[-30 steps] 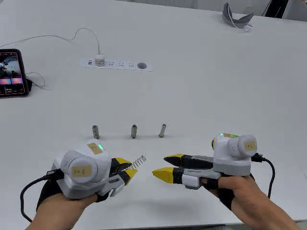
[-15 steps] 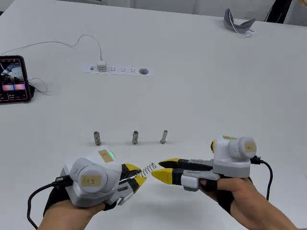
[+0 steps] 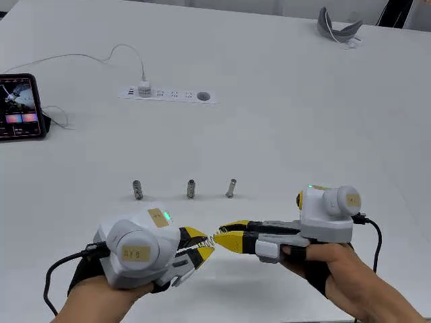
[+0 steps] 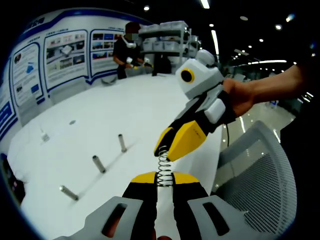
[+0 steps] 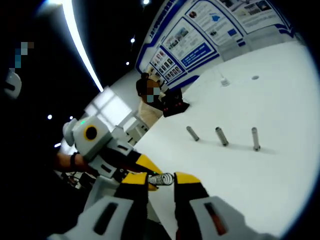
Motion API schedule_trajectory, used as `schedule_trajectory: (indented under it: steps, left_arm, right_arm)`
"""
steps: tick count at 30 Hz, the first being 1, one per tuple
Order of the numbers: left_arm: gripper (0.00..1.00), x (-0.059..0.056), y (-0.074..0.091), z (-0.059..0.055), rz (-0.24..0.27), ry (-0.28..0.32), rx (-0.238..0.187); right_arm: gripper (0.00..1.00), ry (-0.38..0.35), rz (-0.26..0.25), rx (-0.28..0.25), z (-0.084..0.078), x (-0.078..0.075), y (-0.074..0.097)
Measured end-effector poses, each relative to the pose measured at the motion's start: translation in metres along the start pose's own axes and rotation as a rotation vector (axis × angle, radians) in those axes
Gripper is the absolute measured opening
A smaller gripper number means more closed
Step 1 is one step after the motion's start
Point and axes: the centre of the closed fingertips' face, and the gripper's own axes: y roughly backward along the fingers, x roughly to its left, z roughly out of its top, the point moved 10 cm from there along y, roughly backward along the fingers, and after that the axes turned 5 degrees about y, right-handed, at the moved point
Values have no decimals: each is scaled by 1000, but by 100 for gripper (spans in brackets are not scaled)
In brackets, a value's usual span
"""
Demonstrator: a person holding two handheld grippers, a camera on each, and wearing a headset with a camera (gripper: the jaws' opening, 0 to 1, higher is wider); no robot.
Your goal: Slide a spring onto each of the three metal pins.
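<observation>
At the near edge of the white worktop (image 3: 303, 121), two hand-held grippers meet tip to tip over a single spring (image 3: 211, 240). The spring is a short, thin coil of bright steel wire with open turns, lifted clear of the surface. The left gripper (image 3: 204, 246) pinches one end of the coil between its yellow-tipped jaws, which are pressed together on it. The right gripper (image 3: 225, 237) points at it from the other side, its jaws narrowly parted, and the spring's free end lies in the gap between them.

Just beyond the grippers, three small metal pins stand in a row. The left-hand pin (image 3: 138, 190) and the middle pin (image 3: 191, 189) look ribbed, as though coils sit around them. The right-hand pin (image 3: 231, 188) looks smooth and leans slightly.

Farther back, a white power strip (image 3: 168, 95) lies flat with a charger plugged into it. A lit tablet (image 3: 19, 106) sits at the left edge, and a grey curved object (image 3: 337, 25) rests at the far right corner.
</observation>
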Motion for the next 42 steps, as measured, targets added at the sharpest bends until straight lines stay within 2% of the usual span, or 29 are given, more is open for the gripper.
schedule_trajectory:
  steps: [6,12,17,25,30,42]
  left_arm:
    - [10,0,-1,1,-13,-4,4]
    - [10,0,-2,2,-38,-13,5]
    - [9,-1,-4,3,-65,-13,7]
    - [9,-4,-6,4,-105,-39,10]
    - [9,-5,-5,7,-122,-60,5]
    - [9,-6,-4,12,-160,-81,-21]
  right_arm:
    - [15,22,9,7,4,0,2]
    - [13,69,38,47,9,2,5]
    - [12,142,71,124,16,3,6]
    - [12,321,119,300,26,8,7]
    - [13,412,144,369,32,12,6]
    - [13,543,218,498,42,18,-1]
